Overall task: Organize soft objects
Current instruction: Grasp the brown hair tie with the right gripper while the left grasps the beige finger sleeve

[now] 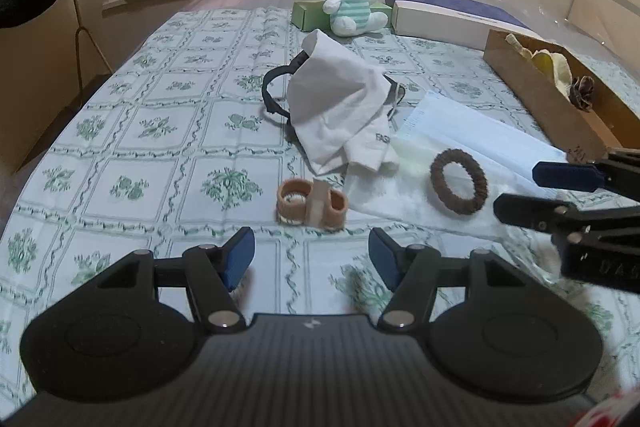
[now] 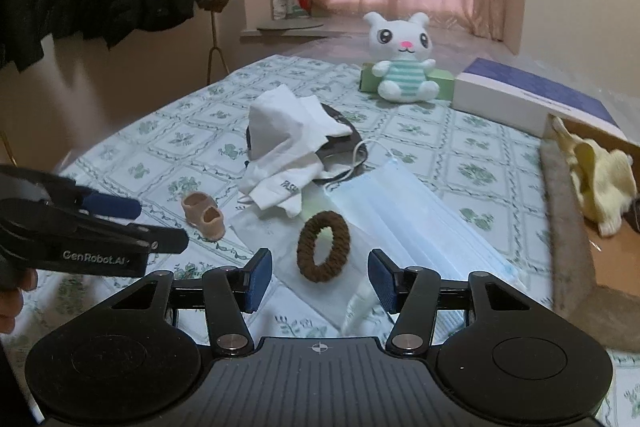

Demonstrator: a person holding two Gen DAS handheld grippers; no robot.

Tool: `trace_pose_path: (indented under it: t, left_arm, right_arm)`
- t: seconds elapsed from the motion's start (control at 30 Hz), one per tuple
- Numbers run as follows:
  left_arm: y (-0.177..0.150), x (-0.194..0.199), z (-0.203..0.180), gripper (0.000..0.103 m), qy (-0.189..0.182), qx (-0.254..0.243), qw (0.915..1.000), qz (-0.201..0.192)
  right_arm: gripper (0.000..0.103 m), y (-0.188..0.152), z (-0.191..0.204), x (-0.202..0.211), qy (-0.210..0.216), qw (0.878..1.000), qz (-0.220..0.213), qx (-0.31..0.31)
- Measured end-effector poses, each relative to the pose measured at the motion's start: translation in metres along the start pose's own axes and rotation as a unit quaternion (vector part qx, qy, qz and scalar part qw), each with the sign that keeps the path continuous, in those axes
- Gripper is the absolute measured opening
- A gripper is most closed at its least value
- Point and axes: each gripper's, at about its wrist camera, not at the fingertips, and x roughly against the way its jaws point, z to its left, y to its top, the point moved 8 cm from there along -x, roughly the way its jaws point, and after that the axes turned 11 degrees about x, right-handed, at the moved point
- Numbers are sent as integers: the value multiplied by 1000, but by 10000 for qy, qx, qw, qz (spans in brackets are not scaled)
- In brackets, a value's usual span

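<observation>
Brown hair scrunchie (image 2: pixel 323 246) lies flat on clear plastic packet, touching blue face mask (image 2: pixel 404 203), straight ahead between my right gripper (image 2: pixel 320 281) pads: lined up for pickup, I judge. Cardboard box (image 2: pixel 568 227) at right already holds yellow plush, likely drop spot. Beige toe separator (image 1: pixel 311 202) sits on checked sheet just ahead of my left gripper (image 1: pixel 311 257). White cloth (image 1: pixel 336 107) heaped beyond. Both grippers spread wide, holding nothing, touching nothing.

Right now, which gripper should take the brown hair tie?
Right. The right gripper is open with the brown hair tie lying just ahead between its fingers. The left gripper, also open, faces the beige toe separator instead.
</observation>
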Motion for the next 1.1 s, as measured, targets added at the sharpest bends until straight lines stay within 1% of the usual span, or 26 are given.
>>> trace_pose_path:
  t: [0.33,0.5,0.53,0.57,0.7,0.73,0.77,0.83,0.97,1.1]
  left_arm:
    - [10,-24,9,61,39,-24,10000,-13]
    - [10,-30,9,61,12,-29,10000,0]
    - [10,-32,9,61,2,-29,10000,8]
    - [9,-33,9,61,-6,-32,10000,17]
    - [7,-37,9,61,-11,-36,10000,45]
    - [7,-38,8,61,-15,-32,10000,48]
    - [7,-39,8,61,-22,-30,10000,47]
    - [8,-40,7,61,-35,-39,10000,23]
    - [9,-43,7,61,-30,-71,10000,1]
    - [9,-46,7,61,-27,-105,9999,-22]
  right_arm:
    - [55,-4,11,-35,-375,9978,231,496]
    - [54,-9,14,-49,-691,9941,345,756]
    - [51,-10,13,-51,-723,9936,362,783]
    - [44,-11,13,-53,-757,9931,358,818]
    - [31,-14,13,-55,-846,9911,343,964]
    - [26,-14,12,-54,-852,9913,309,953]
    - [23,-13,11,-53,-842,9916,282,936]
    - [20,-10,8,-48,-824,9929,184,839]
    - [19,-2,-8,-31,-719,9972,-74,190]
    - [19,1,-28,-19,-593,9971,-137,-454]
